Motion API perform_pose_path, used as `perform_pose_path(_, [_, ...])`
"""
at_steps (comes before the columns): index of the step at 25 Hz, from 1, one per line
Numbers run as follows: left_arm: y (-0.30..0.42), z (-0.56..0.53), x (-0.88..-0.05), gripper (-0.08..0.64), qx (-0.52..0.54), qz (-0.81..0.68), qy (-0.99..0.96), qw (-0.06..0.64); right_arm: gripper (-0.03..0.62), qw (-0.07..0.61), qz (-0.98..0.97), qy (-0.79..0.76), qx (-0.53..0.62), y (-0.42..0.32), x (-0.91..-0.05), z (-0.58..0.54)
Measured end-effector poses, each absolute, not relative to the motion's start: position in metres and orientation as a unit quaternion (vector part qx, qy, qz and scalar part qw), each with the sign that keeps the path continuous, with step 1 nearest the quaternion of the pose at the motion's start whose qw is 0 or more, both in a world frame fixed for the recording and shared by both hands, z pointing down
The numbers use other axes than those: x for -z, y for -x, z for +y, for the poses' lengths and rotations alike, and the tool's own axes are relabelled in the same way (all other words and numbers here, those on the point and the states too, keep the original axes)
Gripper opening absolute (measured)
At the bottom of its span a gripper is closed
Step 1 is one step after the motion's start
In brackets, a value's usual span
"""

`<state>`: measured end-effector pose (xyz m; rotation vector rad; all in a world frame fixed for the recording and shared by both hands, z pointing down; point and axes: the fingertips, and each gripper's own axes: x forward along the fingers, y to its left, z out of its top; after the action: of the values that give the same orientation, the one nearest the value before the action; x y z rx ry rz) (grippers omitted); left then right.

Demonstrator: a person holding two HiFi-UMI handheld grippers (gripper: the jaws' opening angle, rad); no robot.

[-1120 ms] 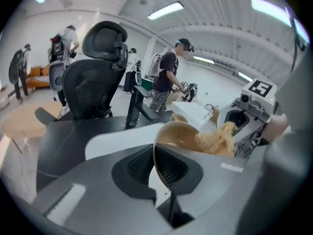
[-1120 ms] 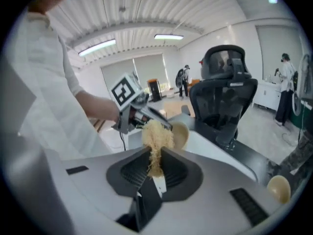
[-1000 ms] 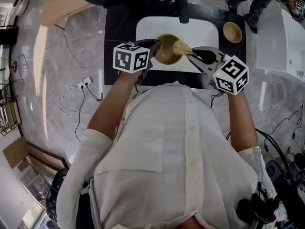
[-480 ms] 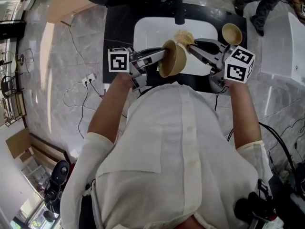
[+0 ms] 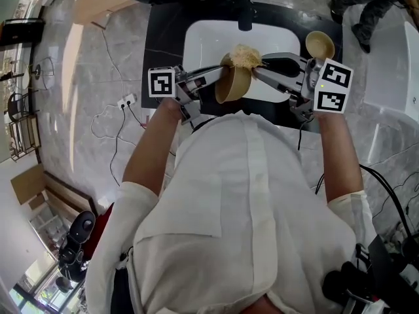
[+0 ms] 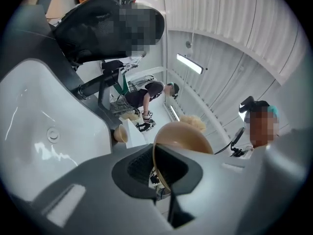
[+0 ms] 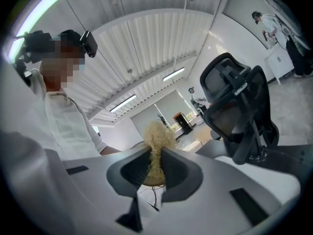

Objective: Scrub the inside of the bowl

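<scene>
My left tongs (image 5: 220, 76) pinch the tan bowl (image 5: 237, 86) at its rim: stiff, light, probably slick. My right tongs (image 5: 256, 70) clamp the soft fibre scrubber (image 5: 243, 57).

We note the left gripper (image 5: 219, 76) gripping a tilted bowl (image 5: 237, 85) over the sink (image 5: 200, 39), the right gripper (image 5: 258, 72) holding a scrubber (image 5: 243, 57) at its rim.

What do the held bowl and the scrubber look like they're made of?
Bowl: probably wood or bamboo, though plastic is possible; even tan colour, smooth matte surface, thin rim. Scrubber: looks like a natural plant-fibre wad, loofah-like; pale straw-coloured tangled strands, frayed outline.
</scene>
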<state>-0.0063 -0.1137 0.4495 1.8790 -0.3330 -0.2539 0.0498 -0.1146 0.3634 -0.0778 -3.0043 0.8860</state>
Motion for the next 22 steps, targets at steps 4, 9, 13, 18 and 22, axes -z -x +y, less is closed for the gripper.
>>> perform_pose_path(4, [0.001,-0.114,-0.439,0.014,0.142,-0.152,-0.784,0.585,0.052,-0.008,-0.965,0.053,-0.257,-0.057,-0.341,-0.095])
perform_pose_path(9, [-0.004,-0.109,-0.431,0.014,0.176,-0.155,-0.764,0.601,0.052,-0.004,-0.969,0.097,-0.229,-0.060,-0.332,-0.061])
perform_pose_path(13, [-0.004,-0.113,-0.421,0.014,0.204,-0.147,-0.756,0.605,0.052,0.006,-0.968,0.132,-0.213,-0.055,-0.336,-0.041])
perform_pose_path(18, [-0.004,-0.113,-0.407,0.014,0.231,-0.125,-0.749,0.608,0.052,0.029,-0.967,0.157,-0.200,-0.048,-0.348,-0.025])
perform_pose_path(22, [-0.005,-0.111,-0.396,0.014,0.249,-0.099,-0.749,0.605,0.053,0.070,-0.968,0.159,-0.179,-0.041,-0.368,-0.020])
